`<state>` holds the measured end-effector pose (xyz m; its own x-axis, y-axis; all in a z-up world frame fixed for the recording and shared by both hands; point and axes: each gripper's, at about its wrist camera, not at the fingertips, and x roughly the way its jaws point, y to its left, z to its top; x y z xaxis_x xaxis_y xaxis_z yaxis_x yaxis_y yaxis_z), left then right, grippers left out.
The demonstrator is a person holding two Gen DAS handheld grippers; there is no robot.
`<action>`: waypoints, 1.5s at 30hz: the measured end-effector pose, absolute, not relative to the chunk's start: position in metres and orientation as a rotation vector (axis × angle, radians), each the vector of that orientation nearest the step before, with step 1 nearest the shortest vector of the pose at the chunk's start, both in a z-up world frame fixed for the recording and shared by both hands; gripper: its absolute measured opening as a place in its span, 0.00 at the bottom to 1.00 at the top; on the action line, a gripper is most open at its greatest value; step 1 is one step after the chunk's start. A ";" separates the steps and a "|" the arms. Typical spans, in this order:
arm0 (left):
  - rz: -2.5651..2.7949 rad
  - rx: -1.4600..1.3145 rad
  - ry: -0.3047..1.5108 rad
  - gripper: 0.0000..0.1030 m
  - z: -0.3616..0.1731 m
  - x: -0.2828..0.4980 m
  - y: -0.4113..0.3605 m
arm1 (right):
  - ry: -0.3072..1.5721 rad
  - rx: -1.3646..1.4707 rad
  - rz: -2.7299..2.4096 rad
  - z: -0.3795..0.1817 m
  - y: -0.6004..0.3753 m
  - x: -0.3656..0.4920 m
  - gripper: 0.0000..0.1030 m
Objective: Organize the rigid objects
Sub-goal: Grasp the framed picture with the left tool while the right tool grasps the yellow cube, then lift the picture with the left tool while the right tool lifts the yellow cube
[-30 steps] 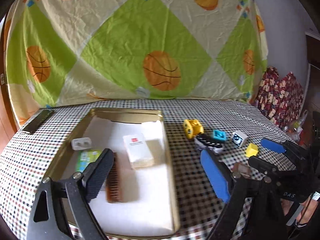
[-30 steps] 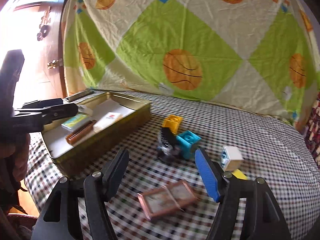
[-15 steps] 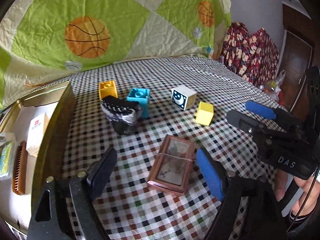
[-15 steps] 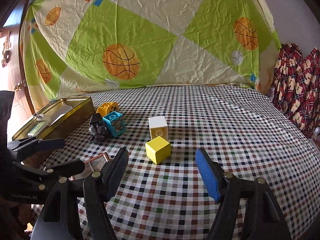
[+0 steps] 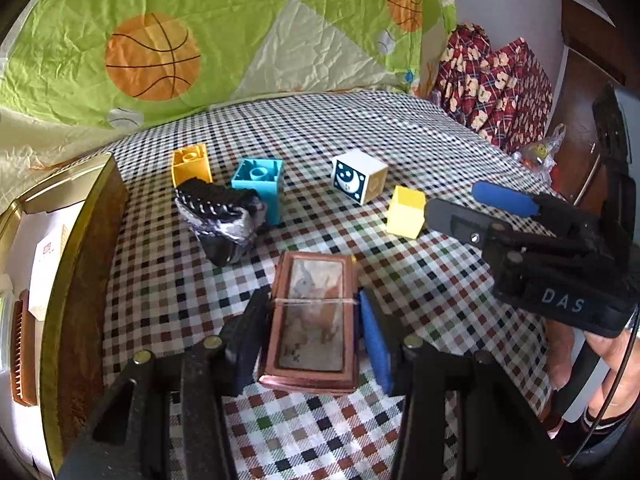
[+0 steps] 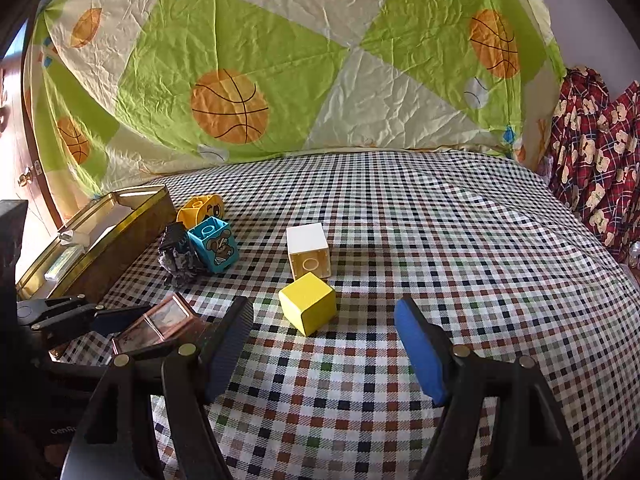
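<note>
- On the checked tablecloth (image 5: 400,128), your left gripper (image 5: 310,332) sits around the flat copper-framed case (image 5: 312,316), one pad on each long side. The pads look to be touching or nearly touching the edges; I can't tell if it's clamped yet, so count it as narrowed on the case, grip unconfirmed.
- The case lies flat and you straddle its narrow width, which is the only span the jaws can take. A thin band runs across its middle, right at the pad line.
- Your right gripper (image 6: 324,344) is wide open and holds nothing. It hovers in front of the yellow cube (image 6: 307,303), which sits just beyond the fingertips and left of centre, so shift left before you close.
- The white block (image 6: 308,251) stands just behind the yellow cube, near enough that a deep reach may nudge it.
- The blue block (image 5: 258,184), the orange block (image 5: 191,162) and a black foil-wrapped lump (image 5: 220,216) cluster near the tray wall, touching or nearly so.
- The gold tray (image 5: 86,240) stands at far left with a comb (image 5: 22,356) and a white packet (image 5: 46,248) already inside, so I judge it the drop-off. The case is near its wall: short lift, short carry.
- Risk: the case is low and smooth-edged; if the pads ride high, it may slip out on the lift.
</note>
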<state>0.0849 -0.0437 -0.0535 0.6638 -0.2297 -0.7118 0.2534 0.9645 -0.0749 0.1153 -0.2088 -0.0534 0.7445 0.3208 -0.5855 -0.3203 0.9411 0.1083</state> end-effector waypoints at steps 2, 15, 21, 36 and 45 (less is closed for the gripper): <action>-0.263 0.020 0.789 0.44 -0.050 0.086 -0.038 | 0.685 -0.018 0.355 -0.055 -0.201 0.125 0.73; -0.206 -0.077 0.775 0.44 -0.049 0.099 -0.011 | 0.834 -0.064 0.363 -0.069 -0.179 0.159 0.48; -0.157 -0.057 0.702 0.44 -0.040 0.089 -0.009 | 0.828 -0.073 0.390 -0.066 -0.177 0.156 0.39; -0.089 -0.062 0.567 0.44 -0.025 0.072 -0.003 | 0.642 -0.084 0.414 -0.046 -0.175 0.132 0.39; -0.068 -0.056 0.523 0.44 -0.021 0.063 -0.004 | 0.567 -0.074 0.413 -0.038 -0.178 0.123 0.39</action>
<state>0.0628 -0.0036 -0.0207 0.8640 -0.0794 -0.4971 0.0508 0.9962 -0.0709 0.1231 -0.1784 -0.0383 0.7639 0.3594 -0.5360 -0.3995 0.9157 0.0445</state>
